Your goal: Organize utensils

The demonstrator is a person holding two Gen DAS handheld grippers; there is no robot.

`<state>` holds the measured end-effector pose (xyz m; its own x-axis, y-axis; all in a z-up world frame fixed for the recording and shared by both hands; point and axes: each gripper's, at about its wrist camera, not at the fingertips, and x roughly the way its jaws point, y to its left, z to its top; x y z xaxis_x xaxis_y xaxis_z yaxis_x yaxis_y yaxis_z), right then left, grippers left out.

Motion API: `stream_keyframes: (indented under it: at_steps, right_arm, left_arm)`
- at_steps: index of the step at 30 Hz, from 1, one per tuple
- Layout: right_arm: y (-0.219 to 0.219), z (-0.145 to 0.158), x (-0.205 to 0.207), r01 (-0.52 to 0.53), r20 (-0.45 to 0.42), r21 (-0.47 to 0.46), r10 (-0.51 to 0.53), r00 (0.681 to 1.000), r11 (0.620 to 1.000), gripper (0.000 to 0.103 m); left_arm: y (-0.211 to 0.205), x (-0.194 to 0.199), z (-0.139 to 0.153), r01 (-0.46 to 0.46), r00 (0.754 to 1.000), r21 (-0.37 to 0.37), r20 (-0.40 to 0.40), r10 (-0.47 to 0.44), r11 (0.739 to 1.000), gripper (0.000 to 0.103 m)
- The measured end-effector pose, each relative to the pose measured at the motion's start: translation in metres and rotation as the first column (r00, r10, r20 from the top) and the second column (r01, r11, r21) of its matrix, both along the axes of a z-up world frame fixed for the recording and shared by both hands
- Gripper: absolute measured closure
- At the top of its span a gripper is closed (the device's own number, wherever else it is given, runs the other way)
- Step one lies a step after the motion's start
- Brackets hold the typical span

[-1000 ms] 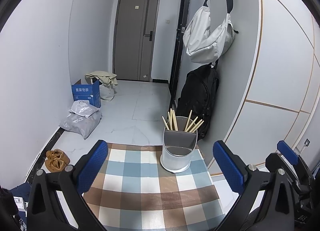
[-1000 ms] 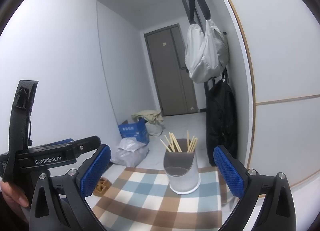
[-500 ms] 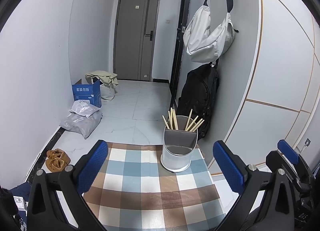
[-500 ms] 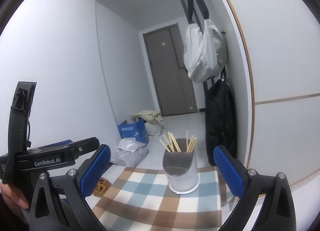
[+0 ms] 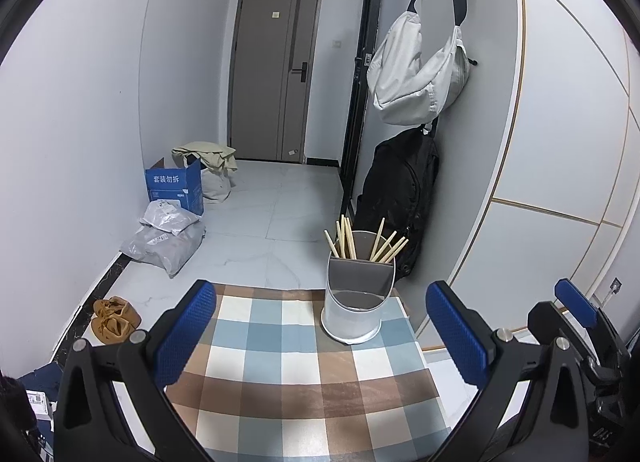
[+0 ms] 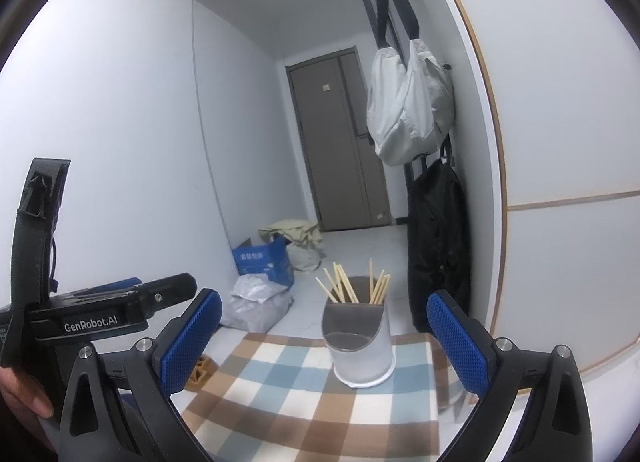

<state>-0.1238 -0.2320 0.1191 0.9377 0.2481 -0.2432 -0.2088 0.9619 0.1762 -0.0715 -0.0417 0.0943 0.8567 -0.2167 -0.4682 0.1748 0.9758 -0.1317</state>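
A white and grey utensil holder (image 5: 355, 302) stands at the far right of the checkered tablecloth (image 5: 288, 374). Several wooden chopsticks (image 5: 362, 240) stand in its back compartment; its front compartment looks empty. It also shows in the right wrist view (image 6: 362, 342) with the chopsticks (image 6: 352, 286). My left gripper (image 5: 320, 330) is open and empty, held above the cloth short of the holder. My right gripper (image 6: 324, 334) is open and empty, also short of the holder. The right gripper shows at the far right of the left wrist view (image 5: 576, 302).
The table's far edge drops to a tiled floor. A black backpack (image 5: 400, 194) and a hanging white bag (image 5: 416, 74) are on the right wall behind the holder. A blue box (image 5: 174, 184), grey parcels (image 5: 164, 238) and slippers (image 5: 112, 318) lie on the floor.
Almost nothing differs. The right wrist view has shifted very slightly; both grippers stay open and empty.
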Motion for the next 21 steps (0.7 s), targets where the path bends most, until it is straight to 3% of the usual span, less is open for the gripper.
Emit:
stream_keyframes:
  at_steps: [21]
  right_arm:
    - [0.0018,-0.0033,0.0009,-0.004,-0.004,0.000,0.004,1.000,1.000,0.000]
  left_arm:
    - [0.0007,0.0020,-0.0011,0.003,1.000,-0.002,-0.010,-0.003,1.000,0.001]
